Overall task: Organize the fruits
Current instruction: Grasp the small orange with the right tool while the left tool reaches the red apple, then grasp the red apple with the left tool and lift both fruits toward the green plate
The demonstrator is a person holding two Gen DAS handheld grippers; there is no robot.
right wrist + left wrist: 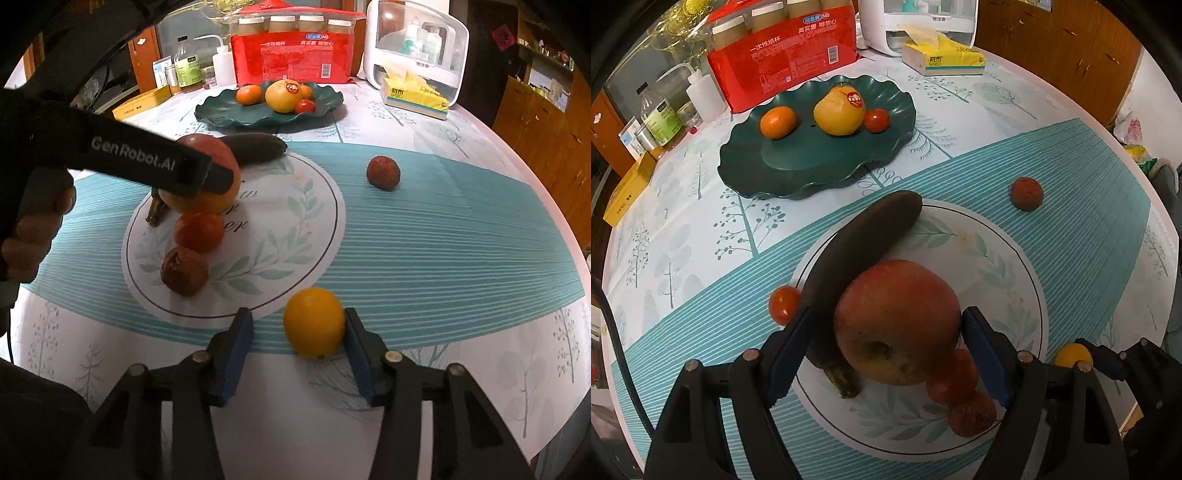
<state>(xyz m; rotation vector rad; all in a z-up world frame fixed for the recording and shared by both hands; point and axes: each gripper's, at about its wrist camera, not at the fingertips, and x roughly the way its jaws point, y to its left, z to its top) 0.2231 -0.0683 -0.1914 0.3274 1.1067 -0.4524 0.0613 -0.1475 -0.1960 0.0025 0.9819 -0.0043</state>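
Holding three fruits (839, 110), green dish (783, 162)

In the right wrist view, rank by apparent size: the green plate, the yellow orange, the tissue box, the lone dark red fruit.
1. green plate
2. yellow orange, inflated by nearness to the camera
3. tissue box
4. lone dark red fruit

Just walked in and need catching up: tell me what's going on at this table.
A person is sorting fruit with two handheld grippers. The left gripper straddles a red apple lying by a dark banana on the round leaf-print mat. The right gripper is open around a yellow orange. The green plate already holds three fruits.
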